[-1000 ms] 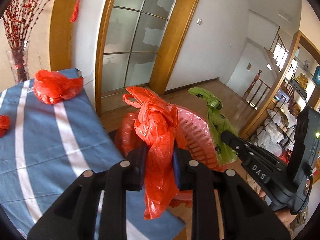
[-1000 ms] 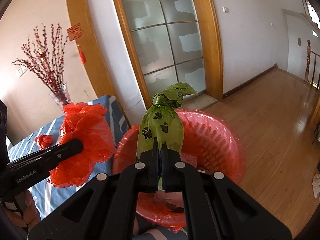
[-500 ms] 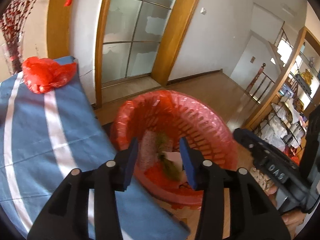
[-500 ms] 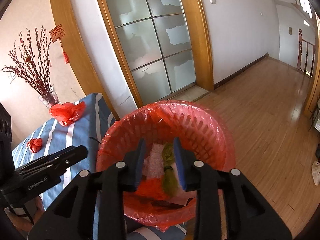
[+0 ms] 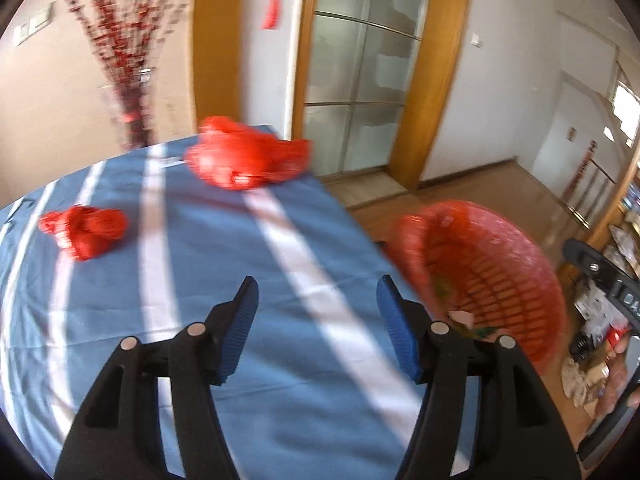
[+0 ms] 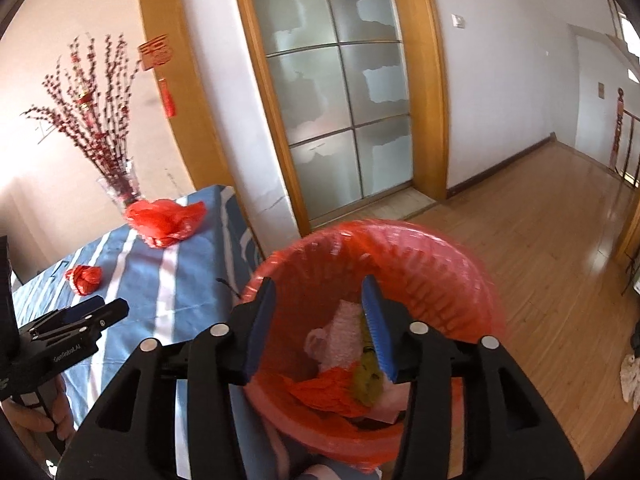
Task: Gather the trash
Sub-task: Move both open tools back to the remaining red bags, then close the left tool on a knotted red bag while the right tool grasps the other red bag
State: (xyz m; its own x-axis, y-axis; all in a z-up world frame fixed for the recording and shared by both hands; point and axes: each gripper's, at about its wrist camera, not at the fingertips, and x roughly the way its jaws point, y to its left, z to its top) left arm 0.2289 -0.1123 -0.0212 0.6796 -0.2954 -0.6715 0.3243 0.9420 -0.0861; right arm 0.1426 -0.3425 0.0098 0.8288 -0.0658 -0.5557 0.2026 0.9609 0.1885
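A red trash basket (image 6: 460, 264) lined with a red bag stands off the table's right edge; it also shows in the left wrist view (image 5: 532, 256). In it lie a red bag (image 6: 324, 392), a green bag (image 6: 366, 384) and pink trash (image 6: 340, 340). My right gripper (image 6: 318, 308) is open and empty over the basket. My left gripper (image 5: 316, 302) is open and empty above the blue striped tablecloth (image 5: 200, 280). A large crumpled red bag (image 5: 248, 160) lies at the table's far end and a small red bag (image 5: 84, 230) at the left.
A glass vase of red blossom branches (image 6: 116, 184) stands at the table's far corner. A frosted glass door with a wooden frame (image 6: 340, 100) is behind the basket. Wooden floor (image 6: 540, 240) spreads to the right. Shelves with goods (image 5: 624, 232) are at the far right.
Both grippers opened and dropped the red bag and the green bag into the basket. The left gripper has swung left over the table. The right gripper stays over the basket, opened wider.
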